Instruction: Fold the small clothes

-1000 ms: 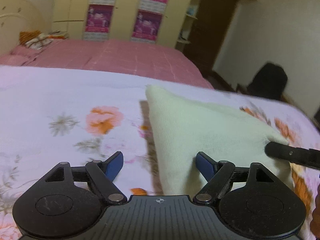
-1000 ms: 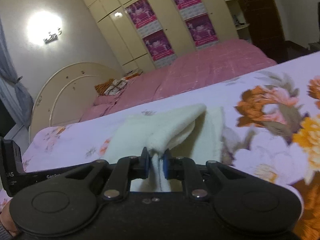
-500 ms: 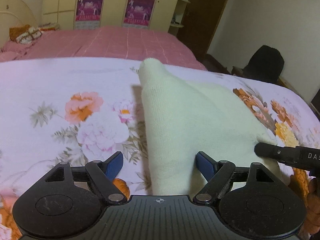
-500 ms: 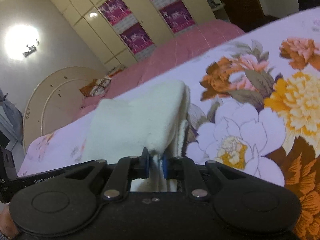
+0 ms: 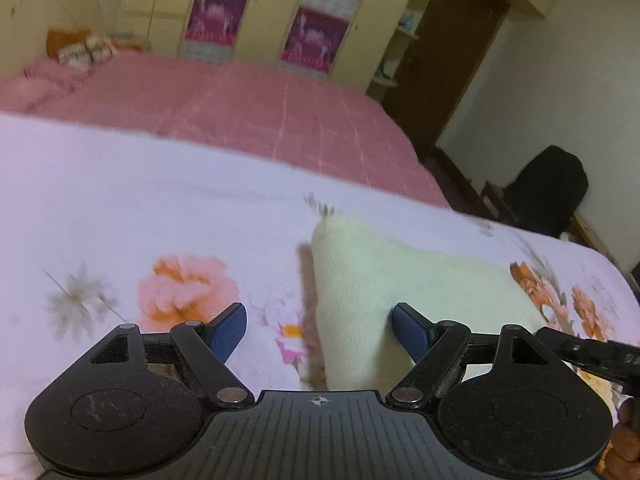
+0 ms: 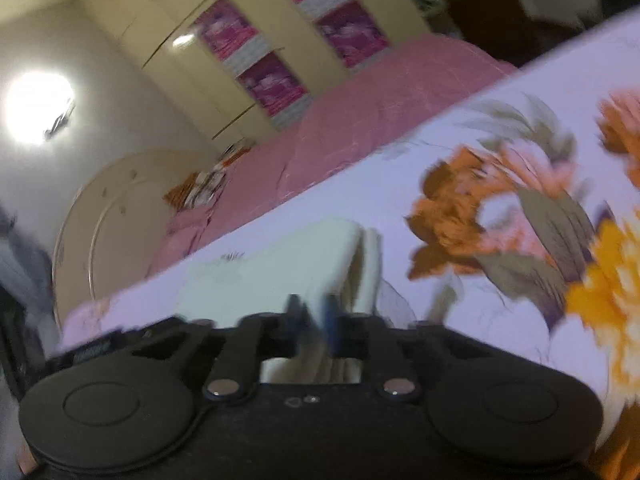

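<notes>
A small cream knit garment [image 5: 400, 280] lies folded on the floral sheet [image 5: 120, 216]. My left gripper [image 5: 318, 326] is open, its blue fingers [image 5: 230, 328] astride the garment's near left edge, holding nothing. In the right wrist view the garment [image 6: 280, 268] lies folded in layers just ahead of my right gripper [image 6: 314, 314]. The view is blurred; its jaws stand slightly apart with the cloth between them, and whether they still grip it is unclear. The right gripper's body [image 5: 588, 350] shows at the garment's right end in the left wrist view.
A pink bedspread [image 5: 240, 120] covers the bed beyond the floral sheet. A cream wardrobe with purple panels [image 5: 264, 12] stands at the back. A dark chair [image 5: 548, 188] is off the bed's right side. A curved headboard [image 6: 120, 208] stands at the left.
The lifted flap that my right gripper held has come down onto the garment, which now lies flatter. The right jaws have parted a little. Both cameras have tilted and shifted.
</notes>
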The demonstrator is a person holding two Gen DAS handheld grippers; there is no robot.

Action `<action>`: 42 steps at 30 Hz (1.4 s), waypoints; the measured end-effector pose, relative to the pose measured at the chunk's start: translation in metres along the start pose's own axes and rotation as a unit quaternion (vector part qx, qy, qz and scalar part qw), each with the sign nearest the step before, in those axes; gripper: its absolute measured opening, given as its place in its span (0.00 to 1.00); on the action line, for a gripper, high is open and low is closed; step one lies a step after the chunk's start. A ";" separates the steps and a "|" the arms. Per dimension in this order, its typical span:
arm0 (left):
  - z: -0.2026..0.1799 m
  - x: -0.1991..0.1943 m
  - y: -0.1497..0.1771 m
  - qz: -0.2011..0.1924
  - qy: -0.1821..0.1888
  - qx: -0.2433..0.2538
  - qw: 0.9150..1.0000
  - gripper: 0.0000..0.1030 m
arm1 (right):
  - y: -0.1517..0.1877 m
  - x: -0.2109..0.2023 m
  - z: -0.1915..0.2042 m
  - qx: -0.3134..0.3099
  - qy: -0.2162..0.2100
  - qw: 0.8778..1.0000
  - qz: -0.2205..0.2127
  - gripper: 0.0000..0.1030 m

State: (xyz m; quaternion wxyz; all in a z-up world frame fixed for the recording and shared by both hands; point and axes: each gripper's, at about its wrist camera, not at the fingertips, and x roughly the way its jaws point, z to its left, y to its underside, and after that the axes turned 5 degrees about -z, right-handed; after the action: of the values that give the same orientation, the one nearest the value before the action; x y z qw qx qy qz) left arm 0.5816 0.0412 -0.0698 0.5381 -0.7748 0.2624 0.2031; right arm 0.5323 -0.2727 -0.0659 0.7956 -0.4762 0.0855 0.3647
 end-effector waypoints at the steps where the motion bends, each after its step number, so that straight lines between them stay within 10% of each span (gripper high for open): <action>1: 0.000 0.002 0.002 0.003 0.000 -0.005 1.000 0.82 | 0.002 0.000 0.001 -0.019 0.020 1.000 0.002 0.06; 6: -0.008 -0.015 0.007 0.002 -0.005 0.014 1.000 0.83 | 0.004 -0.003 -0.005 -0.023 0.053 0.998 0.012 0.04; 9: -0.005 -0.053 0.026 -0.010 0.016 0.023 1.000 0.83 | 0.012 -0.043 0.002 0.005 0.017 1.000 -0.010 0.40; 16: -0.004 -0.119 0.093 0.007 0.019 0.039 0.999 0.83 | 0.086 -0.119 0.001 0.068 -0.037 0.997 0.030 0.30; 26: -0.015 -0.127 0.109 0.024 -0.005 0.061 0.998 0.83 | 0.113 -0.105 0.014 0.097 -0.035 0.993 0.057 0.28; 30: -0.013 -0.128 0.109 0.025 -0.007 0.065 0.998 0.83 | 0.119 -0.104 0.017 0.096 -0.019 0.993 0.064 0.06; 40: -0.020 -0.140 0.110 0.029 -0.015 0.099 0.995 0.83 | 0.132 -0.118 0.017 0.056 0.009 0.996 0.069 0.07; 42: -0.018 -0.149 0.096 -0.010 -0.016 0.102 0.995 0.83 | 0.124 -0.123 0.020 0.058 0.009 0.997 0.051 0.21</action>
State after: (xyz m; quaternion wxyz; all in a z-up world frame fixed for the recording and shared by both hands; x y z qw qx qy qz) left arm 0.4060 0.0247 -0.0448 0.6205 -0.7150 0.2656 0.1820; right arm 0.3581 -0.2828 -0.0821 0.8012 -0.4276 0.1383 0.3951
